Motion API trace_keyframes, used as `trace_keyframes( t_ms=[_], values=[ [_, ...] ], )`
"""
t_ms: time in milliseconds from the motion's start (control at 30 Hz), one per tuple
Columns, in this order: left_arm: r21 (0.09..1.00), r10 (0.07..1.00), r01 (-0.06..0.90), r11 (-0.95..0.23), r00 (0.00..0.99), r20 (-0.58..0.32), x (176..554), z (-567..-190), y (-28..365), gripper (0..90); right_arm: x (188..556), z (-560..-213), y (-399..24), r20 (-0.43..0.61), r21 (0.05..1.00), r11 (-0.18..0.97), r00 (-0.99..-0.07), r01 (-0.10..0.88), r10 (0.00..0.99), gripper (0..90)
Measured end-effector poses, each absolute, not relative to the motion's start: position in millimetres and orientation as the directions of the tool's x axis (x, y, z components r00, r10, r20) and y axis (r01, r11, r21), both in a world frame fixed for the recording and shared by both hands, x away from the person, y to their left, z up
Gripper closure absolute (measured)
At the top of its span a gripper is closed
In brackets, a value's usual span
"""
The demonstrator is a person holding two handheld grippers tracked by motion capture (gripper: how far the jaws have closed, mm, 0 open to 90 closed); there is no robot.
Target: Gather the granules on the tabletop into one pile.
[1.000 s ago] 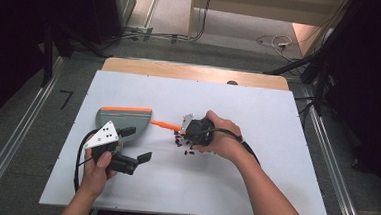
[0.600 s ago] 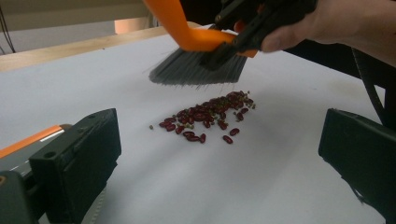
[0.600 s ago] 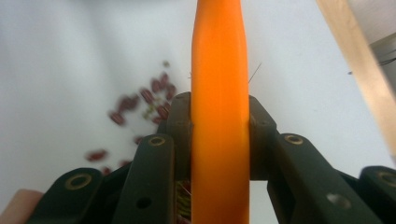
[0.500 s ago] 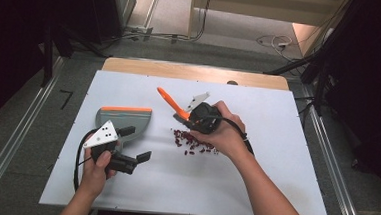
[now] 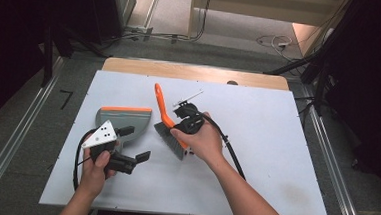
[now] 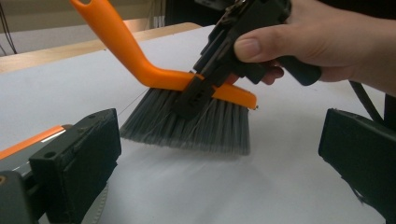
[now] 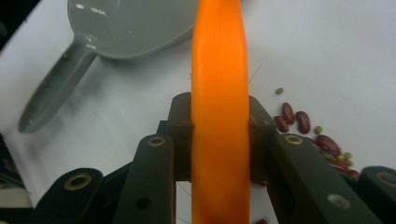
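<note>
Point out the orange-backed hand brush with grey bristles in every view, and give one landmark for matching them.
High view: orange-backed hand brush with grey bristles at table centre, held by the right gripper.
Left gripper view: upper centre, bristles down on the white table.
Right gripper view: orange back fills the middle, clamped between the jaws.
Shared landmark: the grey dustpan.

Bare table (image 5: 275, 158) right of brush (image 5: 169, 136)

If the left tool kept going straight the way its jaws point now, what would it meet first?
Most likely the grey bristles of the brush, which the right tool holds by its orange back. The left tool is open with bare table between, though depth is hard to judge.
</note>
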State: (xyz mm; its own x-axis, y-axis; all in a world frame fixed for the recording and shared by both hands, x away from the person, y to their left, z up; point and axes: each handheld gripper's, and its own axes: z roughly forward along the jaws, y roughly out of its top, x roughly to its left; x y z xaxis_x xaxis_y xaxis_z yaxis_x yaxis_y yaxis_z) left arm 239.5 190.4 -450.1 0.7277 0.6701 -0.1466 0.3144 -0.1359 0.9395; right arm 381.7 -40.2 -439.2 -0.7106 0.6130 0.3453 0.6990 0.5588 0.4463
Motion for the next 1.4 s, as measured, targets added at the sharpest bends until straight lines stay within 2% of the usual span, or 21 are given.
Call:
trace_keyframes(
  t_ms=[67,167,600,1100,1400],
  values=[
    [0.939,0.670,0.314,-0.137,0.728,-0.146,239,-450,190,0.0,388,-448,-40,0.387,0.408,0.537,-0.673,0.738,0.630,68.5],
    [0.939,0.670,0.315,-0.138,0.728,-0.145,240,-450,190,0.0,396,-456,-44,0.353,0.401,0.518,-0.650,0.755,0.673,68.6],
    [0.938,0.671,0.317,-0.138,0.727,-0.147,239,-451,189,0.0,405,-467,-78,0.371,0.367,0.429,-0.553,0.825,0.746,67.2],
    [0.937,0.668,0.318,-0.144,0.730,-0.145,238,-451,189,0.0,405,-467,-118,0.361,0.374,0.363,-0.494,0.854,0.791,66.8],
    [0.938,0.667,0.317,-0.143,0.730,-0.145,238,-451,188,0.0,407,-467,-136,0.350,0.376,0.361,-0.492,0.853,0.798,66.8]
  ],
)
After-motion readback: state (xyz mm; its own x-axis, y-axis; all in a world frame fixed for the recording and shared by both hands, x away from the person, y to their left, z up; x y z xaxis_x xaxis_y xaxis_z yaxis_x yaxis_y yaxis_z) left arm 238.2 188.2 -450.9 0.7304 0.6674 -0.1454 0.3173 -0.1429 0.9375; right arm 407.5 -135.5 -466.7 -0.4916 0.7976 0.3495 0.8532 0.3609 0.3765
